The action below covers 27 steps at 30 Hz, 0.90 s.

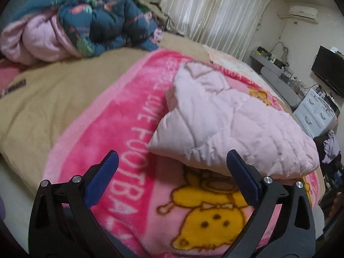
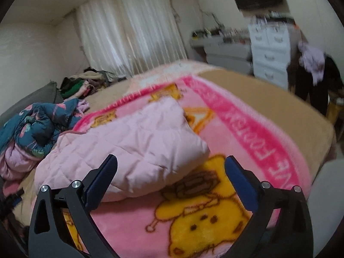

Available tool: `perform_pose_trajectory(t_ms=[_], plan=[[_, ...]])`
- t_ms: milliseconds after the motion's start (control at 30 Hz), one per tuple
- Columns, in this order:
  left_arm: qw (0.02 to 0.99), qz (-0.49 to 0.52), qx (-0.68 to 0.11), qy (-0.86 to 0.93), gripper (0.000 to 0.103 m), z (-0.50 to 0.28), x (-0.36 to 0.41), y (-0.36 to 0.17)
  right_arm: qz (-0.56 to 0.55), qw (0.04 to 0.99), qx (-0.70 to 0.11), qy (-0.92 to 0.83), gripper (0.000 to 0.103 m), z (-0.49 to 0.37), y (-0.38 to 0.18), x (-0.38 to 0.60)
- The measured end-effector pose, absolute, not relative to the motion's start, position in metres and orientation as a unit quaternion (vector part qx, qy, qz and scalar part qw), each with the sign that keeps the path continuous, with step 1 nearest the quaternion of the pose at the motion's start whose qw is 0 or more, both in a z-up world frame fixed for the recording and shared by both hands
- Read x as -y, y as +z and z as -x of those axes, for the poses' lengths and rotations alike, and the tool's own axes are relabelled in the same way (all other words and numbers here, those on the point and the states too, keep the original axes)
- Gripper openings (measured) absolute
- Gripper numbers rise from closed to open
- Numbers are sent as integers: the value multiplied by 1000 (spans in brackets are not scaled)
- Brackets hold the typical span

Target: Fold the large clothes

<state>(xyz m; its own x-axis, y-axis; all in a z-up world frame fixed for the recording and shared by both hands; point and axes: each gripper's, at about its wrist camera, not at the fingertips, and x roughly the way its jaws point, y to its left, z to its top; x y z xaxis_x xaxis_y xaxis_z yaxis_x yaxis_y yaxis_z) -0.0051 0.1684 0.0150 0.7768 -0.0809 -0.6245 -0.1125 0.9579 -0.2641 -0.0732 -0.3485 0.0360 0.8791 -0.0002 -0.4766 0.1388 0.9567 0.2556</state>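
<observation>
1. Pale-pink quilted garment (image 1: 234, 120) lies folded into a thick bundle on the pink cartoon blanket (image 1: 120, 116), w/ its near edge just ahead of both grippers.
2. Left gripper (image 1: 172, 178): jaws spread wide, nothing btwn them, clear of the fabric.
3. Right gripper (image 2: 171, 178): also wide open and empty; the bundle's corner sits near its left finger, but I see no contact.
4. Judgement: fold looks done or nearly so, and both tools seem free of it.
5. Risk: puffy padding could spring back and open the top layer, since nothing pins it.
6. Risk: a finger passing low could snag the near edge and drag the bundle askew on the plush blanket.
7. Teal floral quilt (image 1: 107, 21) is heaped well apart from the bundle; grabbing it carelessly could tumble it onto the folded piece.
</observation>
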Motion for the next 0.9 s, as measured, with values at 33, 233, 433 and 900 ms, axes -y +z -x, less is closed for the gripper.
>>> perform_pose_trajectory(t_ms=[33,233,433,900], plan=[[934,140,-329,11,94,10,-166,20,-132,962,-236,-33,99,78,42,344],[949,114,-293,6,94,29,-137,53,-81,975,-205,2,99,106,67,315],[952,92,-290,-36,94,39,-88,59,-54,977,-203,36,99,129,76,290],[949,49,-302,-81,94,47,-17,31,1,975,-212,64,99,150,55,246]])
